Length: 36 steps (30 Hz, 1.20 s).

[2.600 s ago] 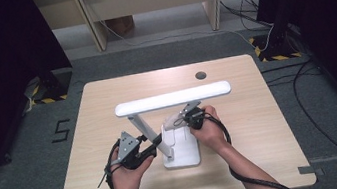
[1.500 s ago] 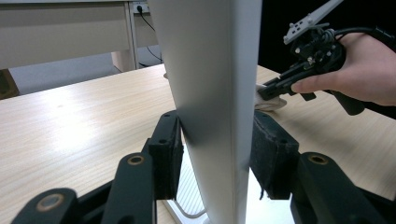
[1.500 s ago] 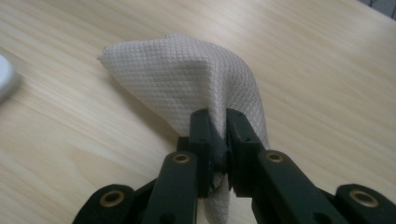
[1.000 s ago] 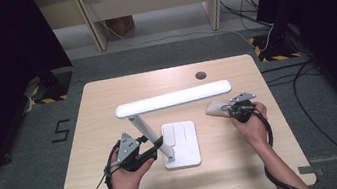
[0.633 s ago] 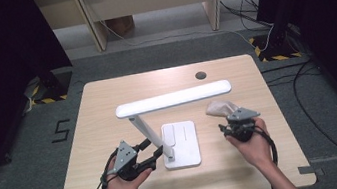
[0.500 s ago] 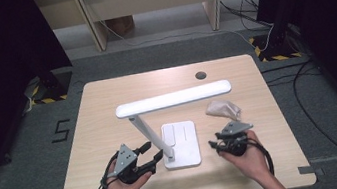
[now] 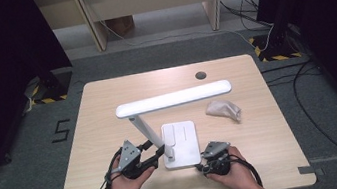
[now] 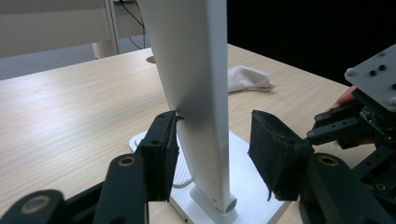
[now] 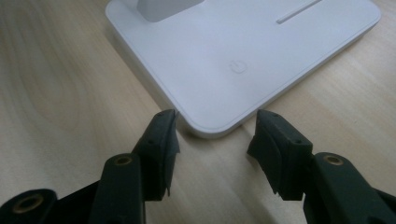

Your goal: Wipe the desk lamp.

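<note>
White desk lamp [image 7: 171, 124] stands upright near the table's [image 7: 107, 103] front edge, its long head level above its flat base.

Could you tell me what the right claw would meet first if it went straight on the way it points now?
Most likely the near corner of the lamp base: the right claw stands open and aimed right at it, seemingly just short of touching.

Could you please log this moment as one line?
left gripper: open around lamp stem | right gripper: open at lamp base corner
</note>
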Each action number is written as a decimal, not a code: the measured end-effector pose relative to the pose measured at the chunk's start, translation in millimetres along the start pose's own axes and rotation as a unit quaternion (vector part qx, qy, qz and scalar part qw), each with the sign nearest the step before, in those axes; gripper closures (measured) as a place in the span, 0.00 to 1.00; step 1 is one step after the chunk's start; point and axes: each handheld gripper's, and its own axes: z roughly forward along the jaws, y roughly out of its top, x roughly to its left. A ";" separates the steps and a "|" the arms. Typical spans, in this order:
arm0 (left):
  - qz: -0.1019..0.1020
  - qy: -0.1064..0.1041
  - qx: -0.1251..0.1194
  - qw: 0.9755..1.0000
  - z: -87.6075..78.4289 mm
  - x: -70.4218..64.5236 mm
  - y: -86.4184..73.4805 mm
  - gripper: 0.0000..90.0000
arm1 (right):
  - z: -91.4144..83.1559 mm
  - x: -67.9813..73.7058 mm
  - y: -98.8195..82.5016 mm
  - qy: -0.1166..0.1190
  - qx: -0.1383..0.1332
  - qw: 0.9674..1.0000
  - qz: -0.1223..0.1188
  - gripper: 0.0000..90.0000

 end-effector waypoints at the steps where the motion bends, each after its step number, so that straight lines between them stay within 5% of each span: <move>1: 0.000 0.002 0.000 1.000 0.2 0.3 0.2 0.58 | -0.1 0.3 1.1 -0.003 0.004 1.000 -0.002 0.57; 24: -0.010 0.038 -0.001 0.999 14.7 18.7 7.6 0.66 | 15.1 -8.3 21.9 -0.007 -0.007 1.000 -0.008 0.62; 36: -0.014 0.030 -0.008 0.999 4.9 17.8 2.8 0.55 | -2.4 -16.4 20.2 -0.006 -0.045 0.999 0.013 0.63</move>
